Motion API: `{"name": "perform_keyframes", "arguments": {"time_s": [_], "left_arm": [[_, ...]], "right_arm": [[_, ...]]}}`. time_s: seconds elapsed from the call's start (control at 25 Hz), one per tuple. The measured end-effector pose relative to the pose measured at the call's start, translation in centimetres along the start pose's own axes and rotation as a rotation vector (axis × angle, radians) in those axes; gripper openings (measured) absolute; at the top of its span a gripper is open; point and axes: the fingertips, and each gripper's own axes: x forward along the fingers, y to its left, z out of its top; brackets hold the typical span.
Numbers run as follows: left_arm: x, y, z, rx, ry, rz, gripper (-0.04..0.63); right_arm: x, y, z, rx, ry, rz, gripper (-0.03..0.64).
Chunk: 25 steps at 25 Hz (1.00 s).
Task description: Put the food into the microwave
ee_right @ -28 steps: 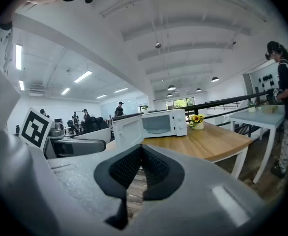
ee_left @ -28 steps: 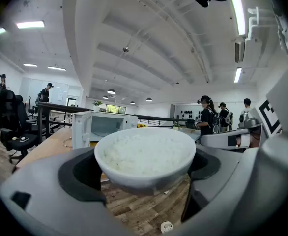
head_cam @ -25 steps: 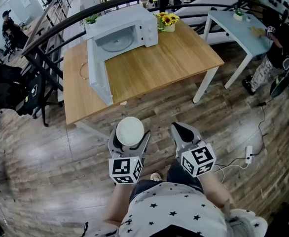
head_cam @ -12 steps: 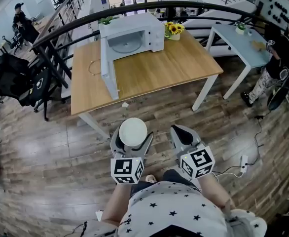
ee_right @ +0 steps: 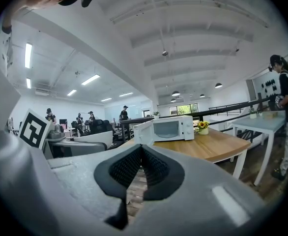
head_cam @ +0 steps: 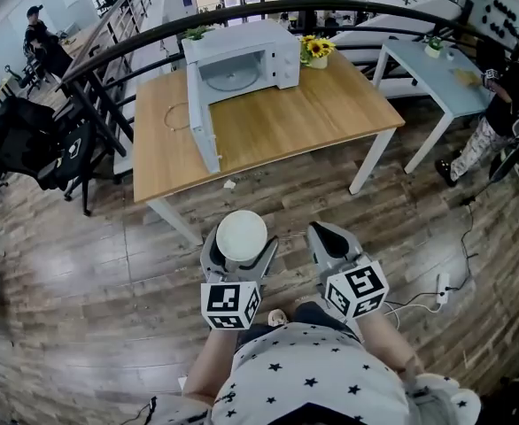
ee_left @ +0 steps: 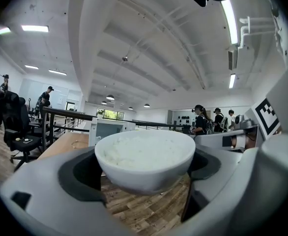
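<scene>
At the far left, black office chairs (head_cam: 25, 149) are standing on the wooden floor (head_cam: 82, 264) beside a dark railing (head_cam: 135, 47). Nearer the middle, the left claw (head_cam: 239, 243) is clamping a white bowl (ee_left: 145, 157) by its sides, one jaw pressing against each flank. The bowl is sitting upright and level, and white rice (ee_left: 139, 150) is filling it nearly to the rim. It is hanging over the floor just in front of the person's star-printed shirt (head_cam: 304, 379), well apart from the wooden surface (head_cam: 321, 118).

On that surface's far edge the white microwave (head_cam: 246, 56) is standing with its door (head_cam: 202, 118) swinging wide open on the left hinge, the door reaching out towards the person. A round glass turntable (head_cam: 231, 80) is showing inside the cavity.

Just right of the bowl, the right claw (ee_right: 140, 167) is hovering at the same height, its dark ribbed pads (ee_right: 127, 168) pressing together with nothing between them. It is pointing towards the surface and the microwave.

A pot of sunflowers (head_cam: 316, 51) is sitting just beside the microwave's right side. Farther right, a pale blue table (head_cam: 437, 73) is standing apart from the surface, and a person in dark clothes (head_cam: 507, 91) is standing at its far end. A white cable (head_cam: 419, 297) is lying on the floor at lower right.
</scene>
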Motion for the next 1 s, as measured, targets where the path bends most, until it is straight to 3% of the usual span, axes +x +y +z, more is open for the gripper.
{"name": "perform_keyframes", "arguments": {"time_s": [0.52, 1.0], "left_arm": [[0.6, 2.6, -0.2, -0.004, 0.007, -0.014, 0.489], [5.4, 3.2, 0.3, -0.006, 0.001, -0.006, 0.489]], "right_arm": [[1.6, 0.9, -0.8, 0.017, 0.013, -0.022, 0.006], [5.7, -2.2, 0.1, 0.016, -0.003, 0.011, 0.006]]}}
